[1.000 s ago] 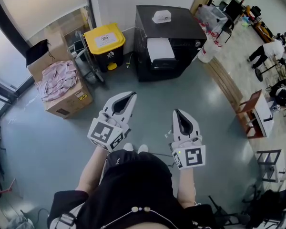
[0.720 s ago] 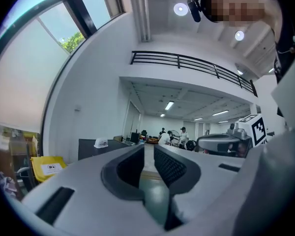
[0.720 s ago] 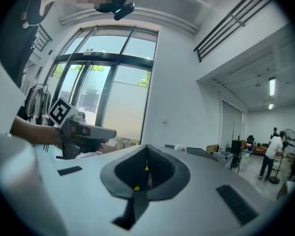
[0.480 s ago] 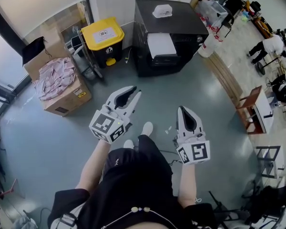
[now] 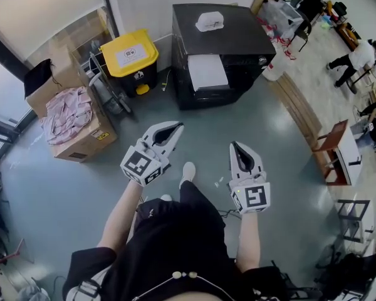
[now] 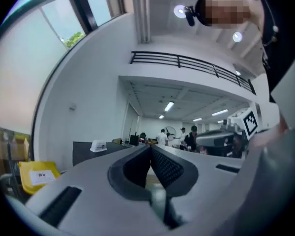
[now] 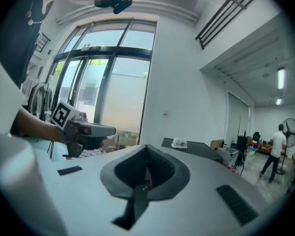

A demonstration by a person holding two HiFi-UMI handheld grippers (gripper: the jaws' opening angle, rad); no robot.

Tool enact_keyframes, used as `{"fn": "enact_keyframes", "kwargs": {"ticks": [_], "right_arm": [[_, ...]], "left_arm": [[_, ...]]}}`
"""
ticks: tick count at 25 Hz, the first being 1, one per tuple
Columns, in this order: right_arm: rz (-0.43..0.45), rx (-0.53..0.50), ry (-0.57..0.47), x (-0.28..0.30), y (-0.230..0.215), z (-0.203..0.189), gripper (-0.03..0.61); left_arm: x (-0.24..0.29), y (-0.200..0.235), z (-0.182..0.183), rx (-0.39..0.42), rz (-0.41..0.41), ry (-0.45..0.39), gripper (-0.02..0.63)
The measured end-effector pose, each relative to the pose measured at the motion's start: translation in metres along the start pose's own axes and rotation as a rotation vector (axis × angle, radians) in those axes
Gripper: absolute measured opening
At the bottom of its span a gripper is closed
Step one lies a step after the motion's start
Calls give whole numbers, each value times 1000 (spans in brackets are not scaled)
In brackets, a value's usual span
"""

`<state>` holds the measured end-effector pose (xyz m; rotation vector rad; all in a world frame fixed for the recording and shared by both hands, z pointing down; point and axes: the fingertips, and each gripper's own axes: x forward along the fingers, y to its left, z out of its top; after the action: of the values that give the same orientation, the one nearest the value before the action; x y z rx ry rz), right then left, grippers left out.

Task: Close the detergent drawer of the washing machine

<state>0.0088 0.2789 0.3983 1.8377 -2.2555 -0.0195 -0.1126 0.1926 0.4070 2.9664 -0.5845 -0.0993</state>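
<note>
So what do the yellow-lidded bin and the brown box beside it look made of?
The bin looks like moulded plastic, with a smooth, evenly coloured yellow lid on a black body. The brown box looks like matt cardboard, with folded open flaps and a small label on its side.

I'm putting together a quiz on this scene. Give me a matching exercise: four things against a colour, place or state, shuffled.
Things:
1. bin lid
2. washing machine
3. cardboard box
4. left gripper

Descriptions:
A. black
B. holds pinkish cloth
C. yellow
D. shut, holding nothing

Pairs: 1-C, 2-A, 3-B, 4-D
</note>
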Motion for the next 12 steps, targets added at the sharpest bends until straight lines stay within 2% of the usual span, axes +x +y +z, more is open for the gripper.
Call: {"fn": "enact_keyframes", "kwargs": {"ticks": [2,7,8,10,12], "right_arm": [[35,-39,36,15,-19,-14,3],[167,-78,135,57,-56,-48,5],[191,-79,154,65,-63,-54,5],[238,-71,189,79,-78,-69,6],[277,-64,227,93,-94,-84,26]], "left_arm": [[27,4,-23,57,-43,71,6],[76,37,-61,-20,-51,163,8],[85,42,-68,-23,-55,183,21],[101,52,-80,-21,-62,218,112],[116,64,-88,-19,-55,245,112]]}}
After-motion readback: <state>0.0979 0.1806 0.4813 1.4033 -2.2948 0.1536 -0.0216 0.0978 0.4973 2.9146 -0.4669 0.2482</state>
